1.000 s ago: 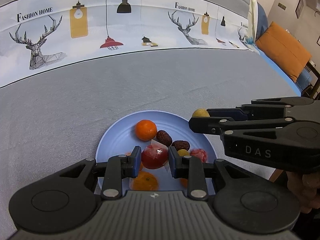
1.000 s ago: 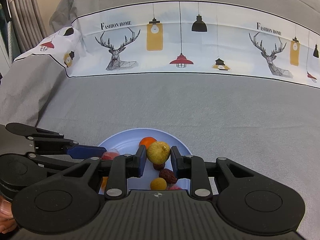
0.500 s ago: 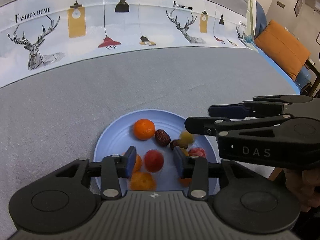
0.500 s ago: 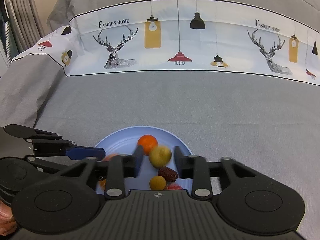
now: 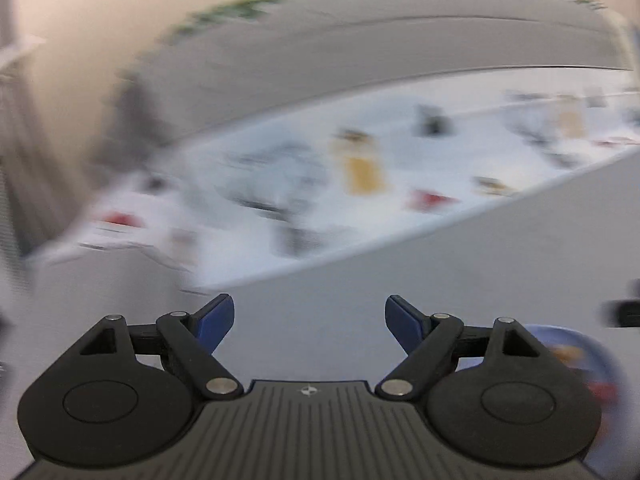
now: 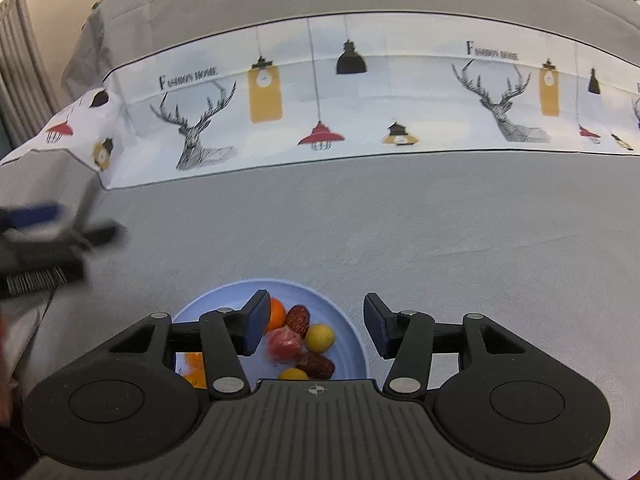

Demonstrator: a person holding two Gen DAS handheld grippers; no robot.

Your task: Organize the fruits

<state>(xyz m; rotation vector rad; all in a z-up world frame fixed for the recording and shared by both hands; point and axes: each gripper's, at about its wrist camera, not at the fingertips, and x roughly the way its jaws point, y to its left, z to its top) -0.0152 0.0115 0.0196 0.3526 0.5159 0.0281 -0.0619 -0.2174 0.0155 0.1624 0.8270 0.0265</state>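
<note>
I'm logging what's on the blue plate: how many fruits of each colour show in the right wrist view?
On the blue plate, as far as the gripper lets them show:
Orange fruits: 2
Dark red-brown dates: 2
Yellow fruits: 2
Red fruit: 1
Total: 7

Home, deer-print tablecloth (image 6: 320,208), curtain (image 6: 20,52)

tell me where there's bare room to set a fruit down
Free: the grey tablecloth between the blue plate and the deer-print band, and right of the plate. Crowded: the plate's middle, with orange, dates and yellow fruit.
</note>
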